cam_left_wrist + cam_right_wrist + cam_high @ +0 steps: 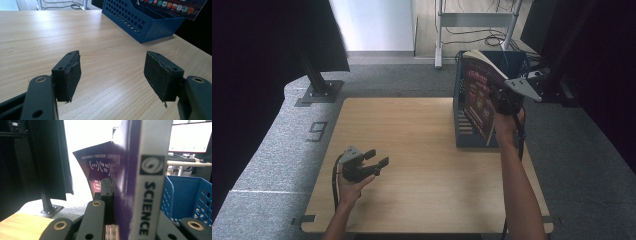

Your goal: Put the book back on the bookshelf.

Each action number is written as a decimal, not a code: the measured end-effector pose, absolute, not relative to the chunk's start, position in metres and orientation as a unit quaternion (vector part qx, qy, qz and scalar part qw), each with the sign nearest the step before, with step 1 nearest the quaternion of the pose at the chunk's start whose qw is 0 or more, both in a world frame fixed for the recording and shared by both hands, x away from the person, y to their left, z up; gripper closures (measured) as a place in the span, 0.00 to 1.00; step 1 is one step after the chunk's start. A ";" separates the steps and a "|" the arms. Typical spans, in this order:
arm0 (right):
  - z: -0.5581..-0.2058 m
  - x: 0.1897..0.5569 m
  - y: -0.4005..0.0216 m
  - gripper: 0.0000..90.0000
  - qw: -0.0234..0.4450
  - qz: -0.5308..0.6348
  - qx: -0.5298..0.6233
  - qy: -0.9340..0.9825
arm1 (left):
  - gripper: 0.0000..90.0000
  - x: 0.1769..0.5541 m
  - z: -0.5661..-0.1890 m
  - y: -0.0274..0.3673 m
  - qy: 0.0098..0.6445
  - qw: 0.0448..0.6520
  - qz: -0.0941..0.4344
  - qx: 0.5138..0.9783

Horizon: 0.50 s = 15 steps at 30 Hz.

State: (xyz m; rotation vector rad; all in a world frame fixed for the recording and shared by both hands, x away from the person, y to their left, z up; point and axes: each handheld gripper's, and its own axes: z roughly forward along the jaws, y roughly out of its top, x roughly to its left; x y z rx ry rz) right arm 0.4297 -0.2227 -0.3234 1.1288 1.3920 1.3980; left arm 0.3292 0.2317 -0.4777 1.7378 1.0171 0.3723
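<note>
the book (479,92) hangs tilted over the blue file rack (460,120), our right tongs (504,100) clamped on it near the spine so it can drop in. our left tongs (373,162) wait wide open and empty above the desk (412,150).

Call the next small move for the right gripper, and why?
Probably lower the book into the blue rack. The right gripper is shut on the book and holds it tilted above the rack, not yet in a slot. The left gripper sits open over the table, apart from both.
</note>
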 end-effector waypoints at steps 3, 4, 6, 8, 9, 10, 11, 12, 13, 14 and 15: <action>-0.324 0.434 -0.224 0.91 0.424 0.556 0.456 0.551 | 0.33 0.329 -0.477 0.232 0.423 0.520 0.156 0.726; -0.325 0.436 -0.224 0.90 0.424 0.555 0.458 0.550 | 0.33 0.329 -0.477 0.232 0.423 0.519 0.156 0.726; -0.324 0.438 -0.224 0.91 0.426 0.555 0.461 0.546 | 0.33 0.329 -0.478 0.232 0.422 0.519 0.154 0.727; -0.325 0.441 -0.224 0.90 0.427 0.556 0.463 0.542 | 0.33 0.329 -0.478 0.232 0.423 0.519 0.154 0.726; -0.325 0.442 -0.224 0.90 0.427 0.557 0.464 0.540 | 0.33 0.330 -0.478 0.232 0.423 0.519 0.153 0.727; -0.326 0.443 -0.224 0.91 0.427 0.557 0.466 0.538 | 0.33 0.330 -0.478 0.232 0.424 0.520 0.154 0.726; -0.326 0.445 -0.224 0.91 0.427 0.557 0.467 0.537 | 0.33 0.330 -0.478 0.233 0.423 0.519 0.153 0.726; -0.327 0.446 -0.223 0.91 0.427 0.557 0.469 0.536 | 0.33 0.330 -0.478 0.233 0.424 0.520 0.153 0.726; -0.328 0.447 -0.223 0.91 0.427 0.557 0.469 0.536 | 0.33 0.330 -0.478 0.233 0.424 0.520 0.153 0.725; -0.328 0.448 -0.223 0.91 0.428 0.557 0.470 0.535 | 0.33 0.330 -0.479 0.234 0.425 0.520 0.153 0.725; -0.328 0.449 -0.223 0.90 0.428 0.556 0.471 0.535 | 0.33 0.330 -0.479 0.234 0.425 0.520 0.153 0.725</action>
